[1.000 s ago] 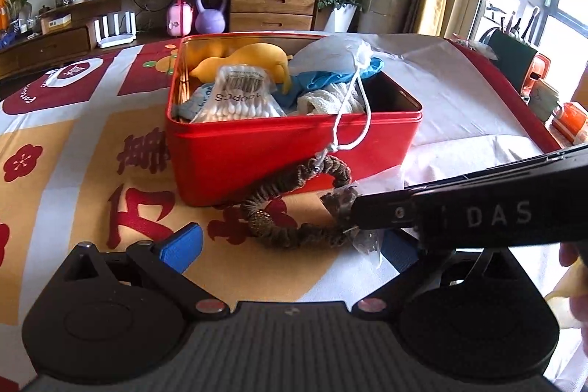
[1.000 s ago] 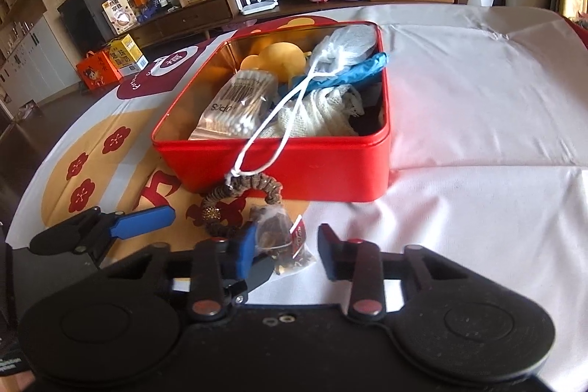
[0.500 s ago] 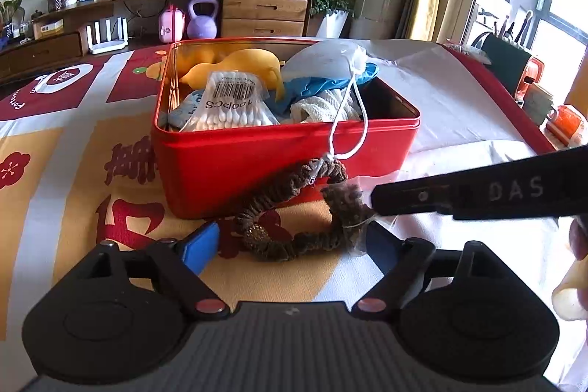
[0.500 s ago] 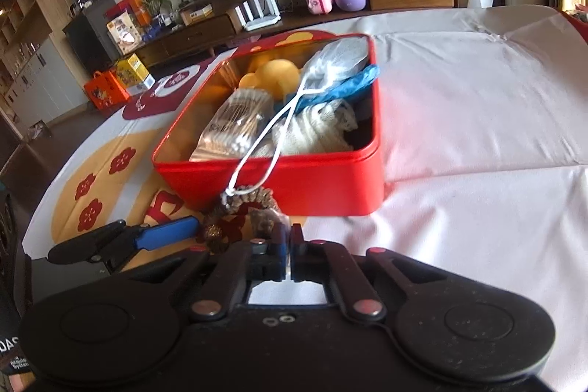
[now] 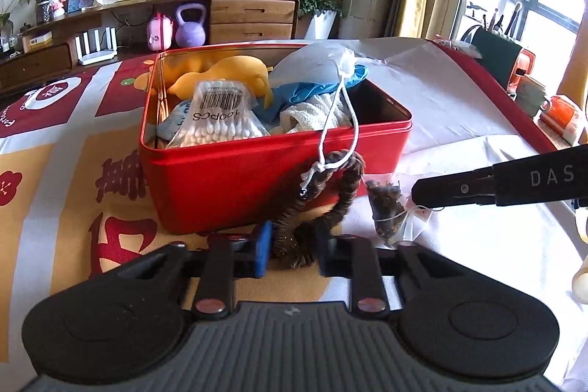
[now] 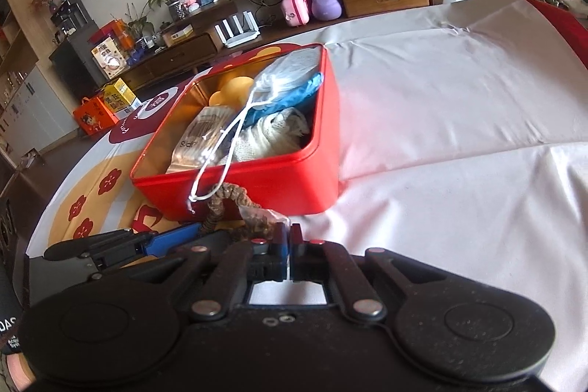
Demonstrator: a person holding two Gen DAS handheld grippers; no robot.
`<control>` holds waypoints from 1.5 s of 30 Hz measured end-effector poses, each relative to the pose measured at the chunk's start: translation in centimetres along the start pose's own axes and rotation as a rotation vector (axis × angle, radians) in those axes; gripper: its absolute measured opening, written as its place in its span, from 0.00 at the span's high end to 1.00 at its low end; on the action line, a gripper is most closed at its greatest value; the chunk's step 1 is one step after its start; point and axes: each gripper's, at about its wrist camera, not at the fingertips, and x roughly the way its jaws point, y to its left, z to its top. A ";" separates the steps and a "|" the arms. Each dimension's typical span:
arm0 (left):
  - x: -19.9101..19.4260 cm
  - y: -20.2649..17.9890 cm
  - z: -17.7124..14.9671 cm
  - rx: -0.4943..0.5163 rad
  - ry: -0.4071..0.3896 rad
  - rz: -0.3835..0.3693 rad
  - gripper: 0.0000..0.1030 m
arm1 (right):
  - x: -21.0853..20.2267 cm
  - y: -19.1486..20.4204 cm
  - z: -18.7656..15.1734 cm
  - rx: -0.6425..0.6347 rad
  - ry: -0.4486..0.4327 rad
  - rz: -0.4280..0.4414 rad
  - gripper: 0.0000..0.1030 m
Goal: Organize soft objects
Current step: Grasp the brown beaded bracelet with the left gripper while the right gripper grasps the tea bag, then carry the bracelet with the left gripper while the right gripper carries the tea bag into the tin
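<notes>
A red tin box (image 5: 239, 179) (image 6: 279, 179) holds a yellow soft toy (image 5: 228, 72), a cotton swab pack (image 5: 217, 116), a white towel (image 5: 316, 112) and a drawstring bag (image 5: 312, 65) whose cord hangs over the front wall. A brown scrunchie (image 5: 323, 201) leans against the box front. My left gripper (image 5: 292, 250) is shut on the scrunchie's lower end. My right gripper (image 6: 290, 243) is shut on a clear sachet of dark bits (image 5: 389, 212), held just above the cloth right of the scrunchie.
The table has a red and yellow printed cloth (image 5: 66, 179) on the left and a white cloth (image 6: 459, 120) on the right. A dark pen holder (image 5: 492, 54) and orange items (image 5: 558, 112) stand at the far right edge. A sideboard (image 5: 147, 28) lies behind.
My left gripper closed from open onto the scrunchie. My right gripper closed on the sachet and lifted it slightly to the right.
</notes>
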 end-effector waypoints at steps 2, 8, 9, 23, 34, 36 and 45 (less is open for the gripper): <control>-0.2 -0.3 0.0 0.018 -0.006 0.014 0.83 | -0.1 0.0 0.0 0.001 0.000 0.004 1.00; -1.4 -0.3 -0.2 0.001 -0.007 0.012 0.87 | -1.1 0.3 -0.4 -0.012 -0.009 0.007 1.00; -1.6 -0.3 -0.2 -0.005 -0.007 0.014 0.87 | -1.4 0.3 -0.4 -0.014 -0.012 0.008 1.00; -7.3 -1.0 0.2 -0.028 -0.043 0.004 0.87 | -6.9 0.9 -1.3 -0.037 -0.063 0.014 1.00; -11.9 -2.0 1.6 -0.022 -0.074 0.022 0.87 | -11.1 2.6 -0.8 -0.099 -0.108 0.035 1.00; -12.7 -2.3 2.2 -0.019 -0.079 0.018 0.87 | -11.8 2.9 -0.4 -0.108 -0.119 0.039 1.00; -14.9 -3.4 5.6 0.021 -0.134 0.028 0.87 | -14.0 4.3 2.2 -0.138 -0.180 0.057 1.00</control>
